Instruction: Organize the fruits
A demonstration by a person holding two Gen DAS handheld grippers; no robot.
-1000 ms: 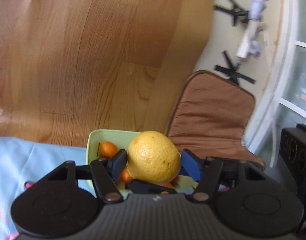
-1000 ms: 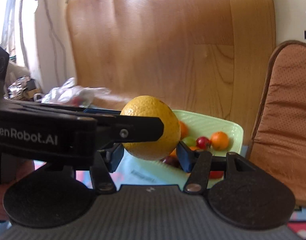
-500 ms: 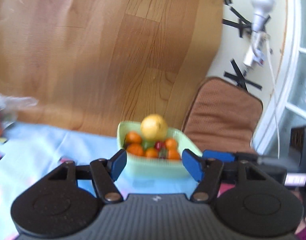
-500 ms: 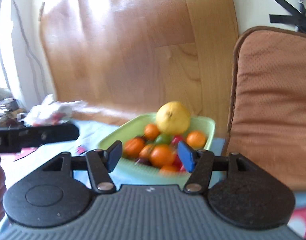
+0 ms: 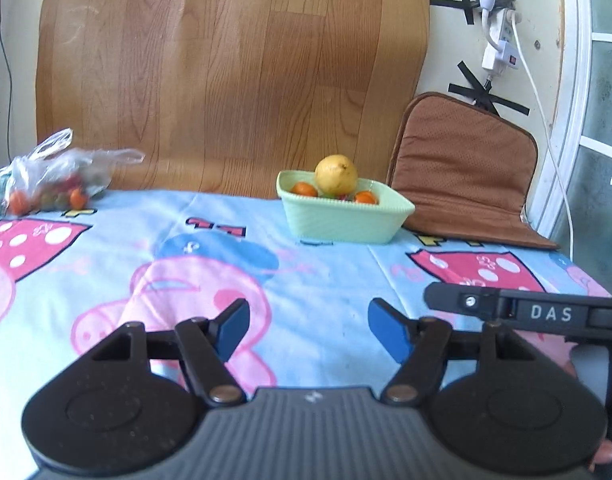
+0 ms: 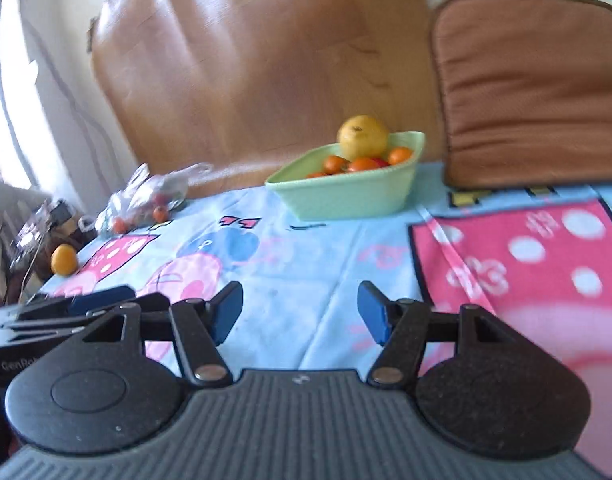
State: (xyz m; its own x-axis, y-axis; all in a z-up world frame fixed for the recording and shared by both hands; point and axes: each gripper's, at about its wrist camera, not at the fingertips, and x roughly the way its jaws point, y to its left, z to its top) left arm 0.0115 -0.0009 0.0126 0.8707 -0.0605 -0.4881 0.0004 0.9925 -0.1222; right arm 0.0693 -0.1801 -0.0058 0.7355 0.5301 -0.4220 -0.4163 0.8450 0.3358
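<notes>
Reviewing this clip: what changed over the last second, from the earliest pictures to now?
The large yellow fruit was let go: it was held between both grippers' fingers over the green bowl, and now rests on the small fruits there. The left gripper and right gripper pulled back from the bowl, open and empty. The bowl, plastic bag and brown cushion stayed put.

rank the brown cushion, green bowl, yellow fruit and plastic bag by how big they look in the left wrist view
1. brown cushion
2. green bowl and plastic bag look about alike, so no ranking between them
3. yellow fruit, resting on top of the fruit in the bowl
</notes>
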